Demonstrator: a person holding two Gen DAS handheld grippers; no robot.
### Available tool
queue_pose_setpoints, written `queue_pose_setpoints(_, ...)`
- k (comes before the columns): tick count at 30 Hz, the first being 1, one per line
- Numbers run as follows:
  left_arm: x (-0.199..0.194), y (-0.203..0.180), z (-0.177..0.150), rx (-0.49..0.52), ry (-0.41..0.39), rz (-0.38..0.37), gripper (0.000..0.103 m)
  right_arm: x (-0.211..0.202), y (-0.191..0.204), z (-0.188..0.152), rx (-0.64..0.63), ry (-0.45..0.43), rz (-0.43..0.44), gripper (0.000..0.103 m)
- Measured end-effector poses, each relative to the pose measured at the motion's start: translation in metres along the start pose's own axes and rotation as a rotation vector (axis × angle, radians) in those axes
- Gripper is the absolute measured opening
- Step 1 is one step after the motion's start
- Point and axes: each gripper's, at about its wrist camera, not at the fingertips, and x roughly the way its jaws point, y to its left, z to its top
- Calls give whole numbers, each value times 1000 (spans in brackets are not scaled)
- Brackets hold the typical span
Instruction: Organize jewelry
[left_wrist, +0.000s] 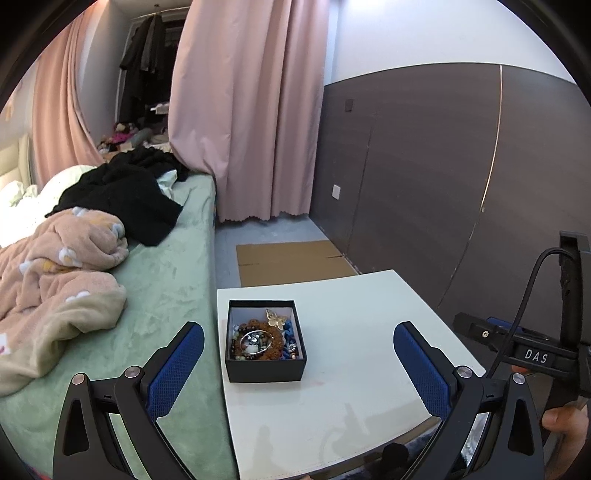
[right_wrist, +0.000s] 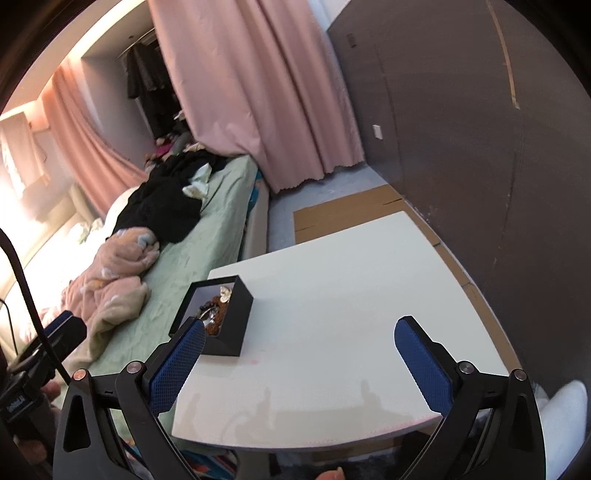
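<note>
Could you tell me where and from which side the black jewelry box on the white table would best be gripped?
Probably across its two long outer walls, coming down from above. The black jewelry box sits flat and lidless on the white table, its straight upright walls free on every side, while the jewelry fills the inside. The left gripper is open and nearest.

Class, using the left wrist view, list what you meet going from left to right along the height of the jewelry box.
Pink blanket → green bedsheet → black jewelry box → bare white tabletop → right gripper.
</note>
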Motion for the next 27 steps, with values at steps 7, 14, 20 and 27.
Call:
queue_pose_setpoints(7,1,-3,-1,17,-7,18,102,-1,-7,-7,2,24,-23,103)
queue_pose_setpoints(14,1,-4,-2,7,-12,32,102,-2,-4,-9,-35,23,-21,103)
queue_pose_setpoints(20,3,-3,-3,-8,-3,37,102,-1,-4,-9,-33,17,-18,103)
queue_pose_setpoints(27,3,-4,-4,-2,3,31,102,-1,-3,-9,-35,12,-9,103)
